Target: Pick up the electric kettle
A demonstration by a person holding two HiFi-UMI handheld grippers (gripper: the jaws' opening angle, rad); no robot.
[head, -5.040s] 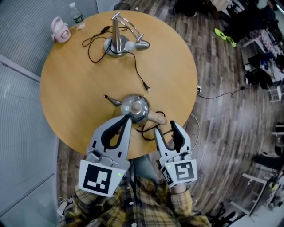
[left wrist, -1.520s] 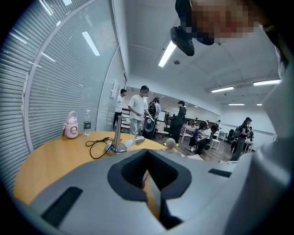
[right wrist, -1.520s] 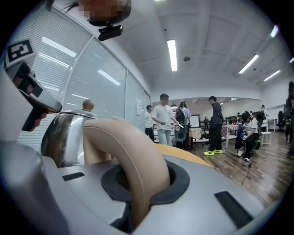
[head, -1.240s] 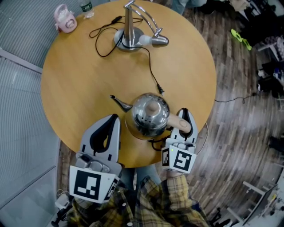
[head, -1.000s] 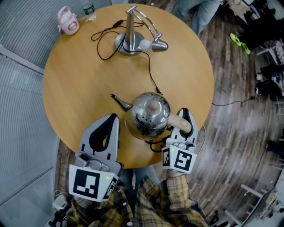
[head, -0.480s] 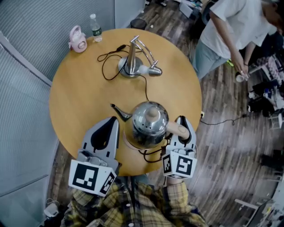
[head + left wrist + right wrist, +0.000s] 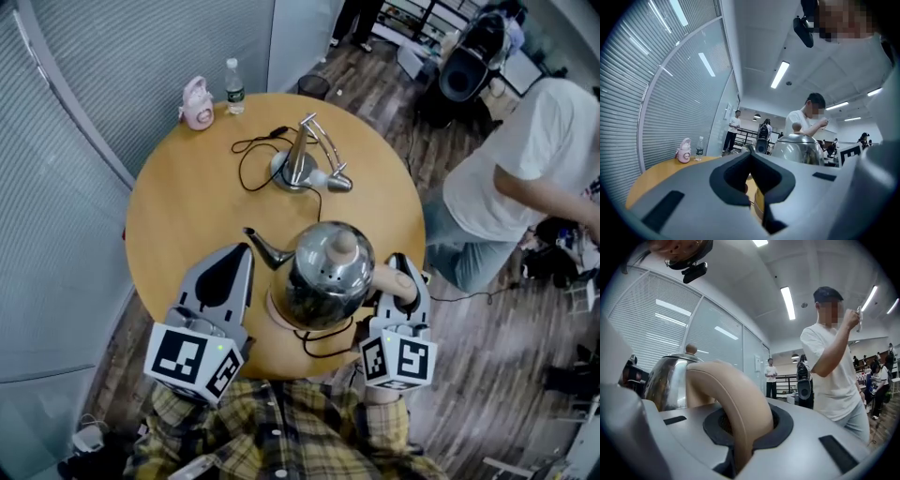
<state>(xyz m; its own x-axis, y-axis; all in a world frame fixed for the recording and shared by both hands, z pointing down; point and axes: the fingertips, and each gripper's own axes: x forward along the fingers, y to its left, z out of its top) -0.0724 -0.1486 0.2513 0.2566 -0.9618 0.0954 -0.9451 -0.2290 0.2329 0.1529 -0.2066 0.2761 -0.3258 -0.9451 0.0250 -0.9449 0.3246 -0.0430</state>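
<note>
1. A round wooden table (image 7: 187, 216) carries a metal desk lamp (image 7: 302, 161) on its far side. A black cable (image 7: 251, 159) loops to the left of the lamp.
2. A small pink container (image 7: 195, 103) and a water bottle (image 7: 234, 86) stand side by side at the table's far left edge, well apart from both grippers.
3. A person in a white shirt (image 7: 520, 183) stands just right of the table, bent over something held in the hands.
4. The electric kettle (image 7: 328, 277) is shiny steel with a beige knob. It hangs over the near part of the table, its thin spout pointing far left.
5. A tan disc (image 7: 278, 322) shows under the kettle's near left edge, and a second black lead (image 7: 323, 345) curls beneath it.
6. The right gripper (image 7: 401, 270) is clamped on the kettle's beige handle (image 7: 736, 399), which arches up through the oval between its jaws.
7. The left gripper (image 7: 246, 249) sits just left of the kettle, beside the spout, with its jaws pressed together and nothing between them.
8. Each gripper's cube shows black-and-white square markers. The bottle's green label is too small to read.
</note>
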